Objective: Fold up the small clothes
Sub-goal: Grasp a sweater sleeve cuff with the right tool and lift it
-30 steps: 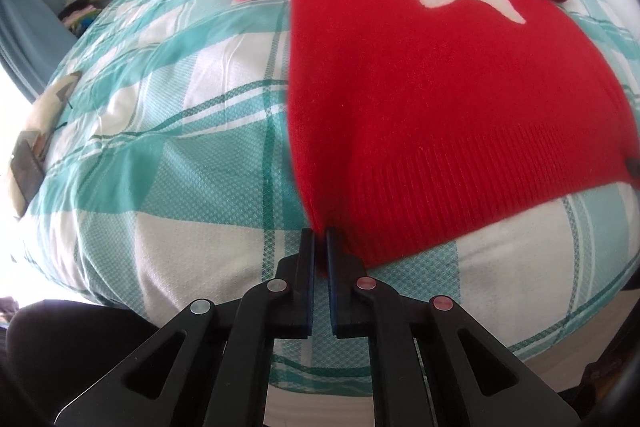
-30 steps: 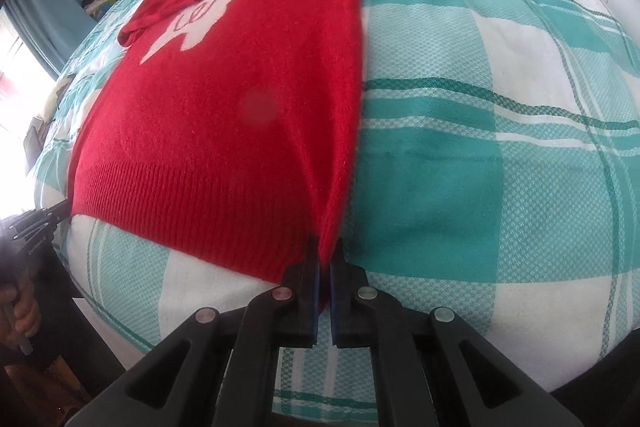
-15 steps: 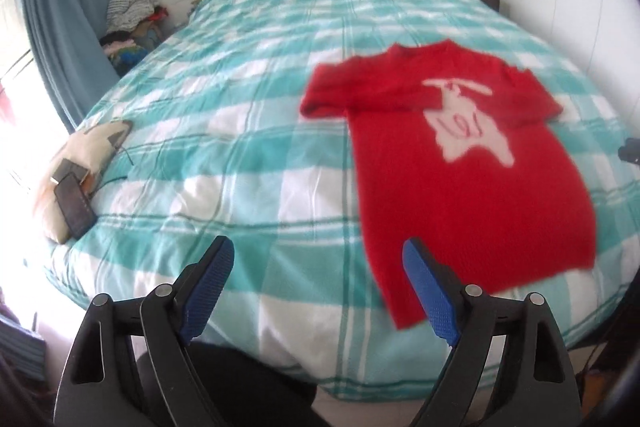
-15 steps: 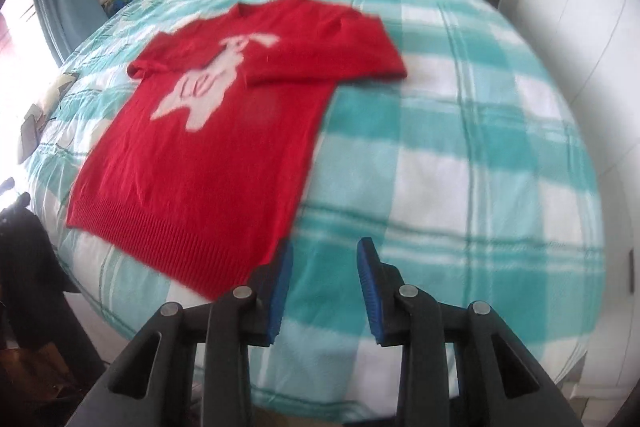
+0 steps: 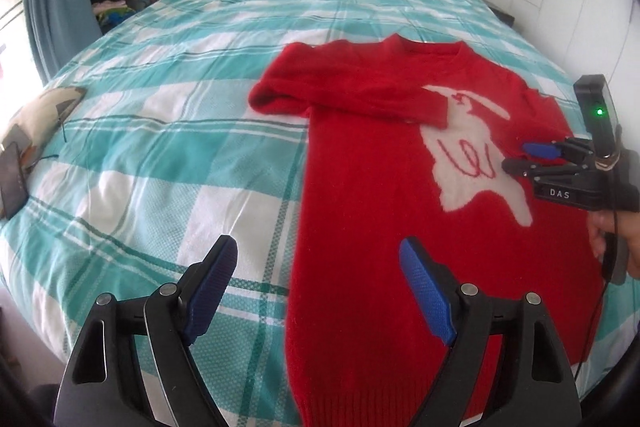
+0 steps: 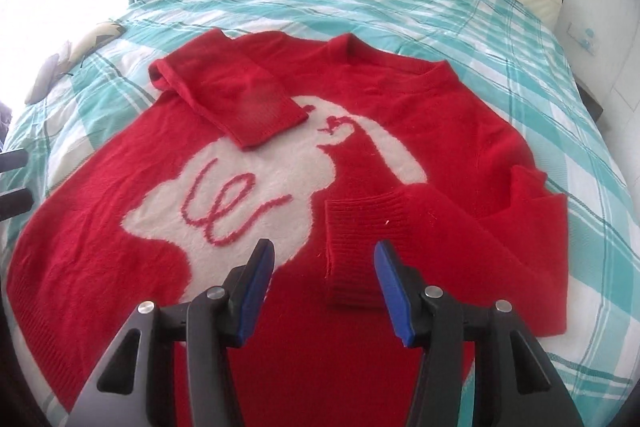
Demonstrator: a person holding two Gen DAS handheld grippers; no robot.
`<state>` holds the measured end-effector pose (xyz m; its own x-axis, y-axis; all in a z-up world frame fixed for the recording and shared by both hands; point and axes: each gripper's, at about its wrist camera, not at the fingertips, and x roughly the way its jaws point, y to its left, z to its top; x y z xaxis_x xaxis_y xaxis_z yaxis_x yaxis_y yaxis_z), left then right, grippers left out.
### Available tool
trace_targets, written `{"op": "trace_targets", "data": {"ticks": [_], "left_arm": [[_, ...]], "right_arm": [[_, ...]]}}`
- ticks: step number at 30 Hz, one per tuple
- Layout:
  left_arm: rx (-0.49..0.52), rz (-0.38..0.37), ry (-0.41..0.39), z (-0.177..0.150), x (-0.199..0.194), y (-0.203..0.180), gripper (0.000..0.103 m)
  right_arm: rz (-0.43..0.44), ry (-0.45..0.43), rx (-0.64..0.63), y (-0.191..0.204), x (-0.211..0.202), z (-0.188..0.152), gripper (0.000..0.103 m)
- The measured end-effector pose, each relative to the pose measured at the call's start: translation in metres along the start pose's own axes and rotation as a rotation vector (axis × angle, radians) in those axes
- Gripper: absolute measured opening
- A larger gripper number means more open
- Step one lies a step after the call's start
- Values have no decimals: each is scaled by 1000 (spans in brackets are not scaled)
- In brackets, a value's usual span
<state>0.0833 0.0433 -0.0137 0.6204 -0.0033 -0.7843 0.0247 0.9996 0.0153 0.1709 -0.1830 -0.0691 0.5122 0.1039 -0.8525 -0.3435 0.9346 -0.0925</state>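
Left wrist view: red sweater (image 5: 360, 211) flat on bed (image 5: 168, 115), long axis hem-near to collar-far, sleeves folded across chest. Left gripper (image 5: 320, 291) and right gripper (image 6: 324, 291) gaping, nothing held, jaws just been opening.

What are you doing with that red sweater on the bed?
A person is folding the red sweater, using a gripper in each hand. It lies flat on the checked bedspread with both sleeves already folded in across the chest. Both grippers have just been opening, with nothing between the fingers. The right gripper hovers by the right sleeve cuff; the left gripper hangs over the sweater's left edge.
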Motion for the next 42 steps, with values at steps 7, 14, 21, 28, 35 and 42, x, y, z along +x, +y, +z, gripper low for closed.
{"op": "trace_targets", "data": {"ticks": [7,14,21,28,35,42], "left_arm": [[-20,-14,5,3,-2,3,85],[-52,-24,11,3,-5,11,85],[-43,-3,34,0,3,6,85],[-33,9,39,-3,5,3,85],[-53,11,55,-4,6,11,85],[-48,26,41,-5,3,13,85]], "right_arm": [[7,-79,247,-74,-39,-9,7],[-250,-245,714,-245,-145,-94,7],[-339,-260,1064,-327,-170,-199,7],[-259,-171,1166,-343,-151,-229,7],[-407,13,1140,-337,-134,-238,6],[-380,-2,1155,-340,-136,-247,6]]}}
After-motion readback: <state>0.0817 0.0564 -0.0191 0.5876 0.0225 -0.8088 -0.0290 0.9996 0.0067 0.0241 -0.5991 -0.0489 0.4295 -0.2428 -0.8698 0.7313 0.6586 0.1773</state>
